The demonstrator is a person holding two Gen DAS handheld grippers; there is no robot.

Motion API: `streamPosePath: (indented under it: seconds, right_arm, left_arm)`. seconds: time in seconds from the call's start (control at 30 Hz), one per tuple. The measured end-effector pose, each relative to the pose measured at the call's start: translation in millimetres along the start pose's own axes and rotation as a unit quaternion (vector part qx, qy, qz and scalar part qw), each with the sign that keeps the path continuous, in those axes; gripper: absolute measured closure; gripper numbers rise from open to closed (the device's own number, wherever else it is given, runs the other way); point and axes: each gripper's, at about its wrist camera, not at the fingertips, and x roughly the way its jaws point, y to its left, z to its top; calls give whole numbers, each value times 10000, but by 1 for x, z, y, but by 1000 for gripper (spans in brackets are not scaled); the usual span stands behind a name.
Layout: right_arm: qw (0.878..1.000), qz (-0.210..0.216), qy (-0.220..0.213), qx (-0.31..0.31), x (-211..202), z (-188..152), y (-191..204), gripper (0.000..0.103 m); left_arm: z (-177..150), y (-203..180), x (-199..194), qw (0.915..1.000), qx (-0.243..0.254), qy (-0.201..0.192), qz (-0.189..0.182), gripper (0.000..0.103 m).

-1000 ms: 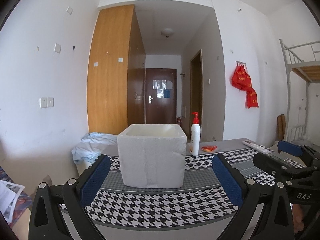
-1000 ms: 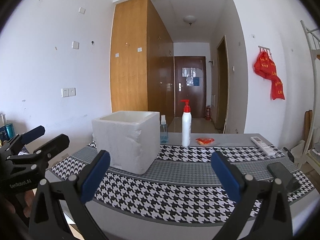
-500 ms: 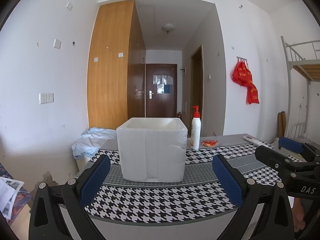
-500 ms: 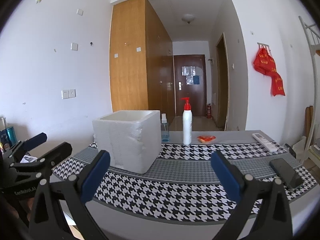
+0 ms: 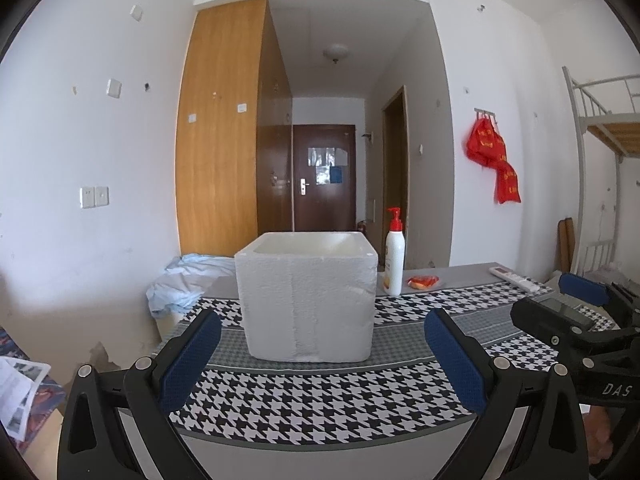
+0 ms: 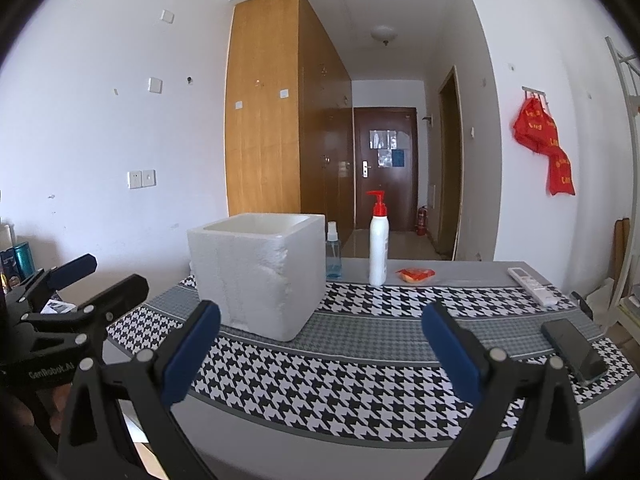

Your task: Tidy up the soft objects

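A white foam box [image 5: 307,297] stands open-topped on the houndstooth tablecloth [image 5: 320,396]; it also shows in the right wrist view [image 6: 260,276]. My left gripper [image 5: 320,356] is open and empty, in front of the box at the table's near edge. My right gripper [image 6: 320,352] is open and empty, right of the box; it also shows in the left wrist view [image 5: 560,308]. The left gripper appears at the left of the right wrist view [image 6: 92,280]. A small orange packet [image 6: 415,274] lies at the back. A light blue cloth [image 5: 188,280] lies heaped beyond the table's left end.
A white pump bottle [image 6: 378,248] with a red top and a small blue spray bottle [image 6: 333,252] stand behind the box. A white remote [image 6: 532,285] and a black phone [image 6: 574,350] lie at the right. A bunk bed frame [image 5: 600,120] stands far right.
Both grippers have risen slightly and pulled back a little; the table and box sit lower in both views. Both stay open and empty.
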Motion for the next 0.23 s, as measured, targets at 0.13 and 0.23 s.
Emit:
streamPosePath:
  seconds: [0.13, 0.23]
  right_arm:
    - [10000, 15, -10, 0, -1, 1, 0, 1]
    - [10000, 18, 2, 28, 0, 0, -1, 1]
  left_arm:
    - [1, 2, -1, 10000, -37, -34, 3, 1]
    - [1, 3, 0, 10000, -74, -15, 0, 1]
